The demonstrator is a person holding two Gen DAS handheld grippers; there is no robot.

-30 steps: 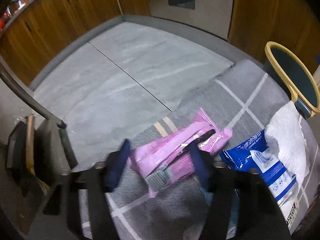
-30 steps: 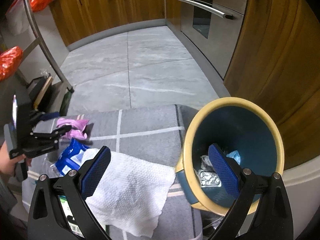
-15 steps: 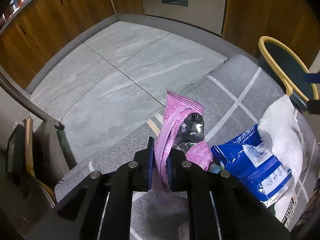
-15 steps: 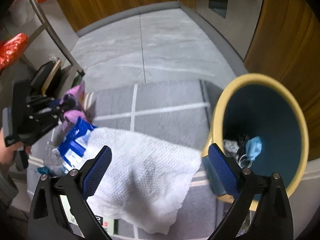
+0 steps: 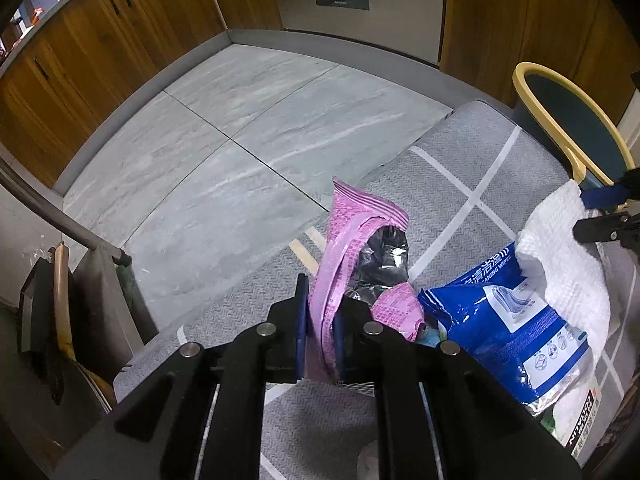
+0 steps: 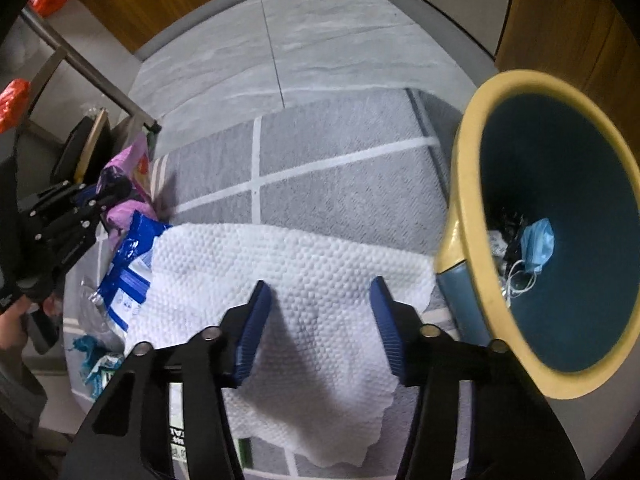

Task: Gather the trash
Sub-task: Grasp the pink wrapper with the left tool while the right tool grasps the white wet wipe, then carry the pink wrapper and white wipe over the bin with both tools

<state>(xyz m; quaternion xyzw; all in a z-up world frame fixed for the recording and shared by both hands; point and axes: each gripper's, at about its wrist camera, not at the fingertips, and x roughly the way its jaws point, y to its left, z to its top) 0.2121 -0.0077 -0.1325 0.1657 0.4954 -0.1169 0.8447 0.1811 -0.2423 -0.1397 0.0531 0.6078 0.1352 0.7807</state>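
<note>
Only the right wrist view looks into the yellow-rimmed bin, where a blue face mask lies. Beside the bin, the right gripper has been closing, pads either side of the white paper towel beneath. Further from the bin, the left gripper pinches a pink wrapper upright.

Towel left of bin

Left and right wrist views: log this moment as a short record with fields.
left gripper: shut on the pink wrapper, lifted off the grey rug
right gripper: jaws just closing, astride the white paper towel, pads not yet pressing
bin: yellow rim, blue mask inside
still on rug: blue wipes pack, partly under the towel
</note>
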